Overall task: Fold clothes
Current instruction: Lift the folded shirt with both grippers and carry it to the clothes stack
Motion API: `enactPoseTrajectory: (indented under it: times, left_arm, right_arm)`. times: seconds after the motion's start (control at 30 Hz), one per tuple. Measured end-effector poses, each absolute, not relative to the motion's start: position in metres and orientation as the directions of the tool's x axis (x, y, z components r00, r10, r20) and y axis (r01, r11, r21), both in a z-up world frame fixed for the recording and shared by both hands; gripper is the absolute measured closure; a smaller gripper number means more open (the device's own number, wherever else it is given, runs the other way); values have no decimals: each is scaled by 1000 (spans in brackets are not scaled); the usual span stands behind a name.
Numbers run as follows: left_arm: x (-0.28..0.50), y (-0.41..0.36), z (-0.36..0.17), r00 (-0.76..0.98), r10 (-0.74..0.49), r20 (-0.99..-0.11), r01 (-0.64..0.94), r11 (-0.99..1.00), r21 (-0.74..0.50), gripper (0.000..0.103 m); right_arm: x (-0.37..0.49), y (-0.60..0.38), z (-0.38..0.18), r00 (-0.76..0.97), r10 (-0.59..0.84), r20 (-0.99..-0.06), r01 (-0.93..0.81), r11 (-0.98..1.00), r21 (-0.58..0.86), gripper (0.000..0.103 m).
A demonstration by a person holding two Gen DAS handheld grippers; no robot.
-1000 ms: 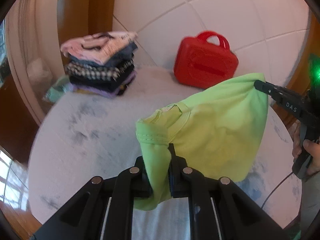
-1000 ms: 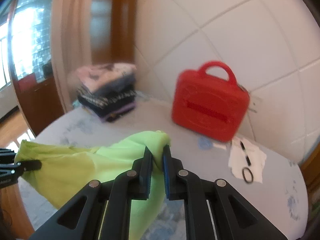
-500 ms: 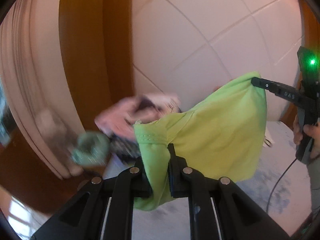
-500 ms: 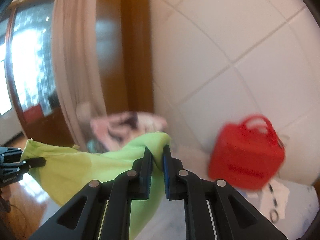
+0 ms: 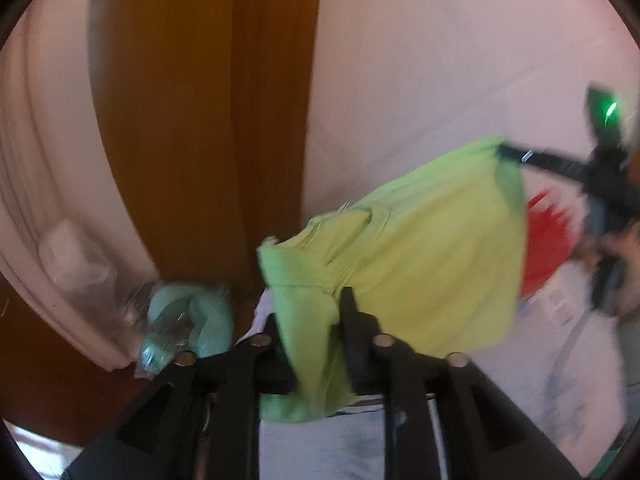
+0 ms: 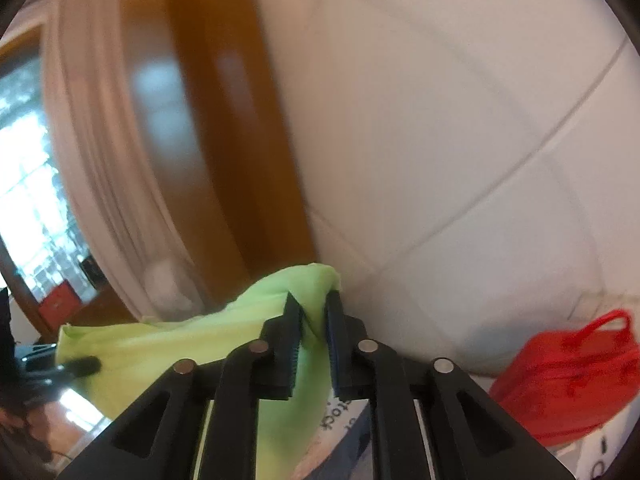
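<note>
A lime-green shirt (image 5: 420, 264) hangs in the air between my two grippers. My left gripper (image 5: 308, 304) is shut on one corner of it, near the collar. My right gripper (image 6: 314, 300) is shut on the other corner; it also shows in the left wrist view (image 5: 508, 152) at the shirt's far top edge. In the right wrist view the green shirt (image 6: 168, 344) stretches left to the left gripper's fingertips (image 6: 82, 365). The stack of folded clothes is mostly hidden behind the shirt; only a printed edge (image 6: 340, 420) shows below my right gripper.
A red plastic case (image 6: 576, 380) stands on the table at the right, by the white tiled wall (image 6: 460, 140). A wooden door frame (image 5: 200, 120) and curtain (image 5: 48, 200) are at the left. A pale green bundle (image 5: 188, 320) lies by the curtain.
Both grippers have risen and tilted up with the shirt held taut between them. The table and clothes stack have dropped out of view; wall and door frame now fill the frames.
</note>
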State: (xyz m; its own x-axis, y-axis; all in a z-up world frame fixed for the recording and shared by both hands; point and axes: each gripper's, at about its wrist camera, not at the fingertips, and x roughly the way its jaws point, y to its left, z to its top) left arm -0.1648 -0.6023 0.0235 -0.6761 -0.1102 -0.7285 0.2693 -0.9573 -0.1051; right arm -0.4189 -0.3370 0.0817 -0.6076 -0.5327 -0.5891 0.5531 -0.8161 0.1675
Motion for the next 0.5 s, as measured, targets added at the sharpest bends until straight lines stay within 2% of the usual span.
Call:
enactPoseTrajectory:
  times: [0.03, 0.1, 0.13, 0.17, 0.23, 0.4, 0.47, 0.5]
  left_arm:
    - [-180, -608, -5, -625, -114, -773, 286, -954, -90, 68]
    - [-202, -617, -53, -540, -129, -831, 311, -949, -55, 60]
    - [-209, -618, -72, -513, -142, -847, 320, -947, -35, 50]
    - [-208, -618, -78, -521, -160, -838, 325, -945, -22, 45]
    - [-205, -619, -76, -549, -184, -815, 331, -944, -10, 28]
    - [-182, -625, -43, -615, -200, -762, 335, -942, -22, 27]
    - [-173, -615, -29, -637, -202, -744, 327, -945, -23, 27]
    - [-168, -605, -24, -645, -198, -738, 313, -950, -19, 27]
  right_arm:
    - [-434, -347, 65, -596, -512, -619, 538, -827, 165, 67]
    - [-452, -357, 18, -547, -448, -707, 496, -854, 157, 66]
    - [-459, -362, -6, -517, -414, -749, 474, -867, 151, 66]
    - [-467, -367, -30, -485, -378, -789, 453, -880, 144, 66]
    - [-466, -366, -48, -470, -368, -802, 452, -881, 140, 66]
    - [-439, -351, -21, -519, -401, -755, 473, -870, 136, 60]
    - [-421, -344, -7, -540, -417, -731, 484, -864, 136, 51]
    - [-408, -341, -5, -544, -424, -724, 492, -860, 135, 40]
